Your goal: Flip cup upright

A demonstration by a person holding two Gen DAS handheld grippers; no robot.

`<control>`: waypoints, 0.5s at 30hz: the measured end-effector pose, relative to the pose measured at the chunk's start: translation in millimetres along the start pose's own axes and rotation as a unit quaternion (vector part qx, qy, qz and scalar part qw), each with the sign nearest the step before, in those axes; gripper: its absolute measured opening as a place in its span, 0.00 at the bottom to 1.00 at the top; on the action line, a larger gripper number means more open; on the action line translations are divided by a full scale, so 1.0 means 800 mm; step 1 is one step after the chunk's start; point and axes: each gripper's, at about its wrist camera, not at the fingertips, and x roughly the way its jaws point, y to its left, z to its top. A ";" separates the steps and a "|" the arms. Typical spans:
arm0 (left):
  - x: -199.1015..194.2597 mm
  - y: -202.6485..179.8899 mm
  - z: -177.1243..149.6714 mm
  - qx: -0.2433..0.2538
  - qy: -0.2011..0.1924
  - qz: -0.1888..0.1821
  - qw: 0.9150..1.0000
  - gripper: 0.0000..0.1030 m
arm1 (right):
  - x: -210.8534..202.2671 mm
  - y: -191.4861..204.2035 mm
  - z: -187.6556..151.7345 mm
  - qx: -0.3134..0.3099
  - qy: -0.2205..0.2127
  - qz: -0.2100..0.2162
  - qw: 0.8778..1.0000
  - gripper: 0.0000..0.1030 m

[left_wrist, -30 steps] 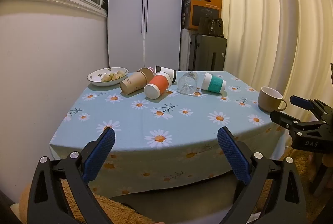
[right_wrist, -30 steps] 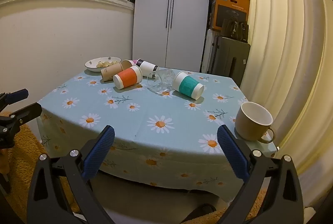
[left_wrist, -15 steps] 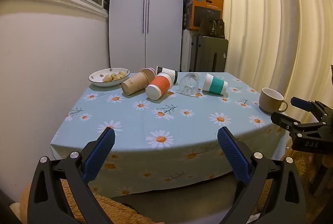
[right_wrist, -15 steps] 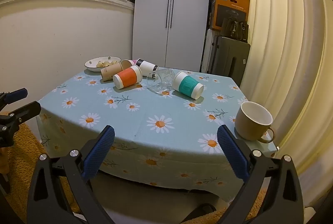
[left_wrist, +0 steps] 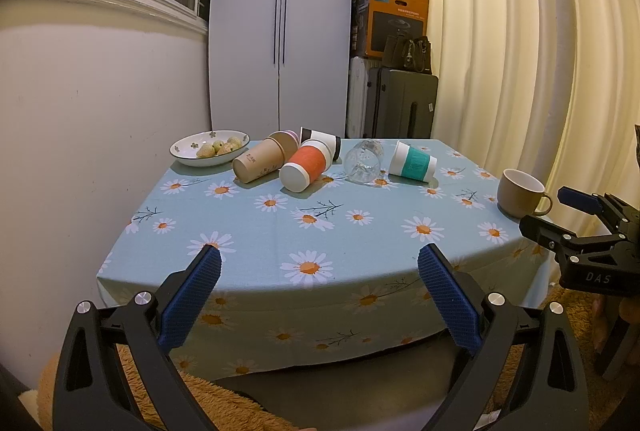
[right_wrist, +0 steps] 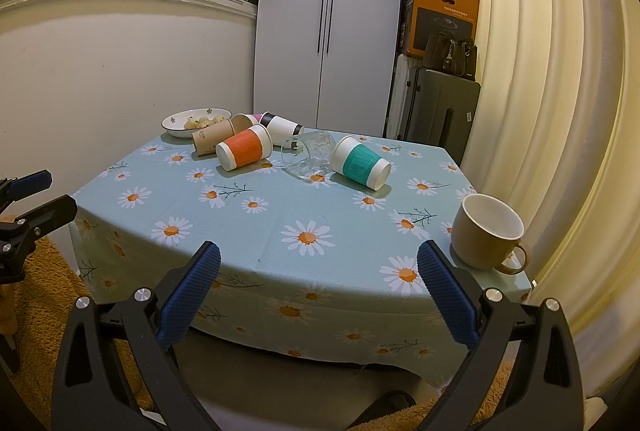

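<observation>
A daisy-print tablecloth (left_wrist: 360,231) covers a table where several cups lie tipped over along the far edge. From the far left corner, a white bowl of small pale fruit (left_wrist: 210,153) sits upright; just beside it a brown paper cup (left_wrist: 262,161) lies on its side, touching an orange-sleeved cup (left_wrist: 308,167) that also lies on its side with its base toward the near edge. Behind those two, a black-banded white cup (right_wrist: 282,125) and a pink-rimmed cup (left_wrist: 294,135) are tipped over as well. A clear drinking glass (right_wrist: 308,155) rests on its side near the middle of the far edge, and just to its right a teal-sleeved cup (right_wrist: 360,163) lies tilted with its mouth toward the near right. A tan ceramic mug (right_wrist: 486,233) stands upright at the near right corner, handle pointing right, well apart from the fallen cups.

The left gripper (left_wrist: 318,271) hangs off the near edge with its blue pads spread wide, holding nothing. The right gripper (right_wrist: 318,271) is likewise spread and empty off the near edge, closer to the mug's corner. A grey wardrobe (left_wrist: 280,27), a dark suitcase (left_wrist: 404,103) and cream curtains (left_wrist: 500,51) stand beyond the table.
</observation>
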 end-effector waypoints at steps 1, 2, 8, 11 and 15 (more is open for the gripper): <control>0.000 0.001 0.000 0.000 0.000 0.000 1.000 0.94 | 0.000 0.000 0.000 0.000 0.000 0.000 1.000 0.95; 0.000 0.001 0.000 0.000 -0.001 0.001 1.000 0.94 | 0.000 0.000 0.000 0.000 0.000 0.000 1.000 0.95; 0.000 0.003 0.000 -0.001 -0.001 0.000 1.000 0.94 | 0.000 -0.001 -0.001 0.000 0.000 0.000 1.000 0.95; 0.000 0.003 0.000 -0.001 -0.001 0.000 1.000 0.94 | 0.000 -0.002 -0.001 0.000 0.000 0.000 1.000 0.95; 0.000 0.003 0.000 -0.001 -0.001 0.000 1.000 0.94 | 0.000 -0.002 -0.001 0.000 0.001 0.000 1.000 0.95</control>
